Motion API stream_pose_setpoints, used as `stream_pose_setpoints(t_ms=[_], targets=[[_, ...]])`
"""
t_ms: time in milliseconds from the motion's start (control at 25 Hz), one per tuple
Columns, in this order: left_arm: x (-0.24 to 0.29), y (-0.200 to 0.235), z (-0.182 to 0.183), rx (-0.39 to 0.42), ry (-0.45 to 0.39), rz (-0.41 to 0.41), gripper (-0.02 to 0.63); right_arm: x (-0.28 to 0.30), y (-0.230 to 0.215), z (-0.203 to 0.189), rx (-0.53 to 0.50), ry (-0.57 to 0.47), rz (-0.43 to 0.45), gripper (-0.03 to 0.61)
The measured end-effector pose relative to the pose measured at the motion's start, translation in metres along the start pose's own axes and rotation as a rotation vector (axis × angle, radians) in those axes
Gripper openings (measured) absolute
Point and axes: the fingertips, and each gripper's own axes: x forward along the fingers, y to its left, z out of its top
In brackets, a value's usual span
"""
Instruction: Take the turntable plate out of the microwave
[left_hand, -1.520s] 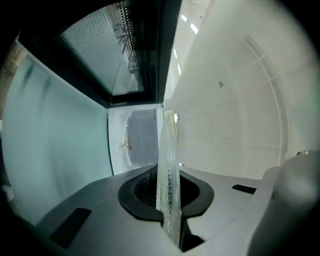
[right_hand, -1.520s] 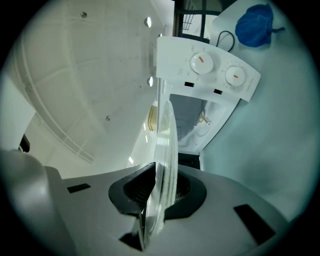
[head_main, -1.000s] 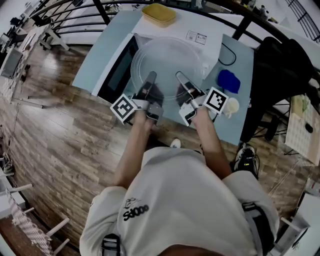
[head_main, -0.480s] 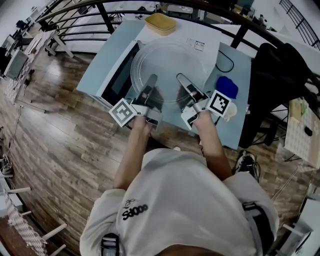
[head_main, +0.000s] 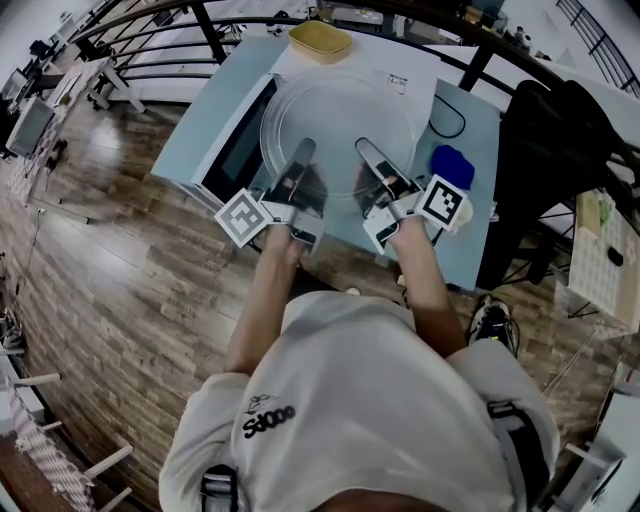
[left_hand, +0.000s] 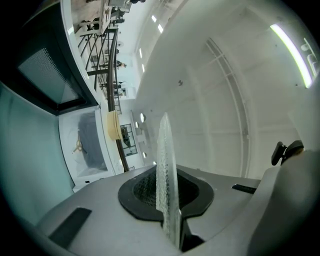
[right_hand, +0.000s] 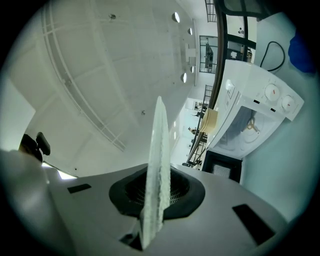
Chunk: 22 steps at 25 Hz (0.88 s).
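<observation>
A pale blue table (head_main: 195, 120) stands on a wood-plank floor (head_main: 120, 260), with a black railing (head_main: 200, 20) on its far side. On it sits a white microwave (head_main: 405, 85), door open, with a yellow dish (head_main: 320, 42) at the far end and a blue cloth (head_main: 452, 165) on the right. The left tongs (head_main: 303, 152) are clenched on the near rim of the glass turntable plate (head_main: 335, 120). The right tongs (head_main: 366, 152), whose jaws have just been closing, grip that rim beside them. The plate is held in the air outside the cavity, above the microwave.
</observation>
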Motion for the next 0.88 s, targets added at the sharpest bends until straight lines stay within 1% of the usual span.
stream_pose_setpoints(t_ms=[200, 880], targets=[[-0.0046, -0.0007, 0.0015, 0.007, 0.0, -0.004, 0.038, 0.0005, 0.0023, -0.0044, -0.012, 0.003, -0.001, 0.028], [-0.008, 0.0029, 0.005, -0.012, 0.003, -0.005, 0.038, 0.0026, -0.0006, -0.0092, -0.015, -0.003, -0.016, 0.028]])
